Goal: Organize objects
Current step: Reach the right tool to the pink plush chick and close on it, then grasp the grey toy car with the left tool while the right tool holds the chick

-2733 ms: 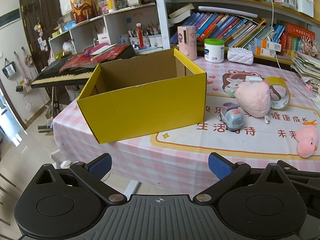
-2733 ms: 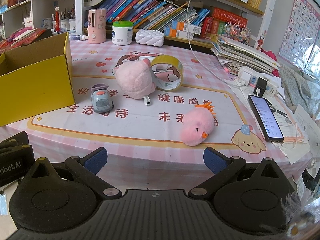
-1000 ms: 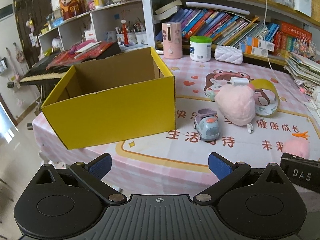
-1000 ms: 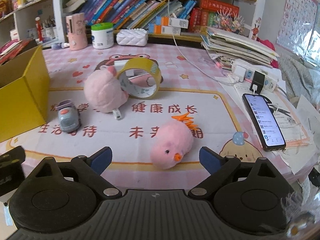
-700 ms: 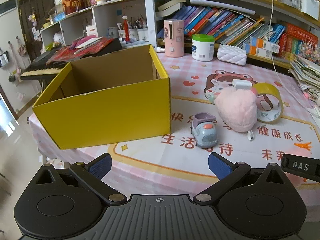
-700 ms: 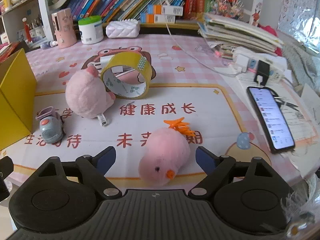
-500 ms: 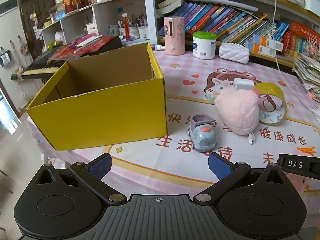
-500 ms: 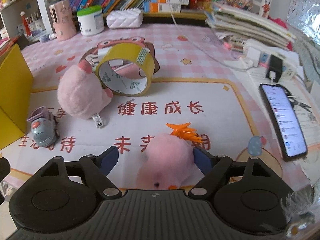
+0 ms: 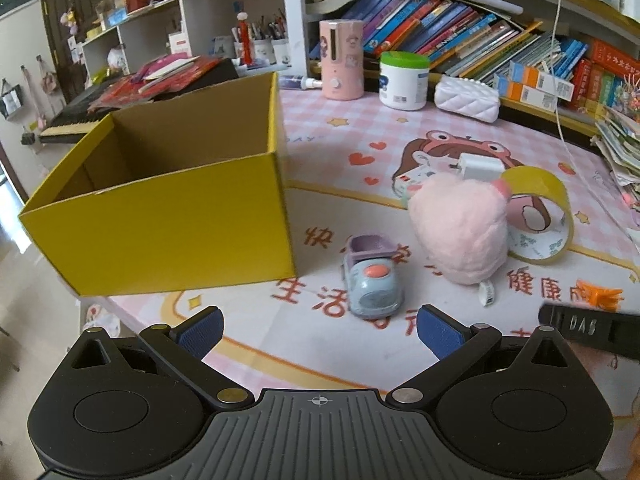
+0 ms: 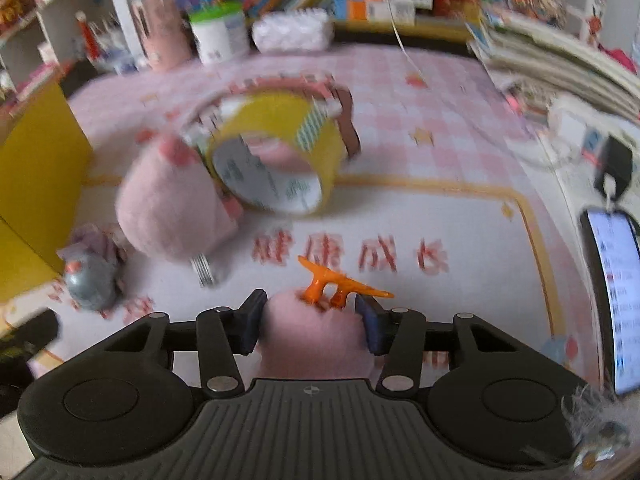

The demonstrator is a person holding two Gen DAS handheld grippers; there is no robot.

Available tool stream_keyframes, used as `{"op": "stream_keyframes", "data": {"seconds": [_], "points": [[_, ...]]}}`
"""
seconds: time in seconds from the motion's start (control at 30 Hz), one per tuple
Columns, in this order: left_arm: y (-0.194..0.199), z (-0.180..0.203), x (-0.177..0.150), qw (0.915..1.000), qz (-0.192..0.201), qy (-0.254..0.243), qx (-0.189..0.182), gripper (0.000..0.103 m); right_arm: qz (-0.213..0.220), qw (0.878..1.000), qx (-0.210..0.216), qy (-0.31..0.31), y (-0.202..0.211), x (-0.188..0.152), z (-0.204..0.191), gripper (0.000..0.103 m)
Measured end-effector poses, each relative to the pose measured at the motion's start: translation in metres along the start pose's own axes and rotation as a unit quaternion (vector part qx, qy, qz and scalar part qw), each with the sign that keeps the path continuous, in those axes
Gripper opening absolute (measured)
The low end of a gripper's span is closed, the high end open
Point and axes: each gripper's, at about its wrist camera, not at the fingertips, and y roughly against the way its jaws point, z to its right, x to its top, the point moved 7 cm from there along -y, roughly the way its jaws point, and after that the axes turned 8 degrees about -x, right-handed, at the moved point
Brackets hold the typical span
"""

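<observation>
A pink plush chick (image 10: 312,336) with orange feet (image 10: 340,280) lies between the blue pads of my right gripper (image 10: 310,322); its jaws are closing and both pads touch the plush. My left gripper (image 9: 318,330) stands open near the table's front edge, nothing between its fingers, just short of a small grey-blue toy car (image 9: 372,278). An open, empty yellow box (image 9: 168,196) sits at the left. A bigger pink plush (image 9: 460,232) and a yellow tape roll (image 9: 536,216) lie right of the car.
A pink bottle (image 9: 342,64), a white jar (image 9: 402,80) and a white quilted pouch (image 9: 466,98) stand at the back before bookshelves. A phone (image 10: 616,300) lies on papers at the right. A keyboard (image 9: 76,114) sits beyond the box.
My right gripper came down over the pink chick and its jaws narrowed onto it. My left gripper moved closer over the table toward the toy car.
</observation>
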Motion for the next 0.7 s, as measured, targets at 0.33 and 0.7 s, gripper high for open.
{"op": "stream_keyframes", "data": {"seconds": [0.33,0.7], "points": [[-0.009,0.018,0.013,0.9998,0.006,0.013,-0.014,0.103,0.059,0.998,0.013,-0.001,0.008,0.034,0.016,0.045],[-0.034,0.028,0.017,0.9996,-0.002,0.029,-0.006,0.081,0.070,0.997,0.031,0.021,0.001,0.044,0.022,0.045]]}}
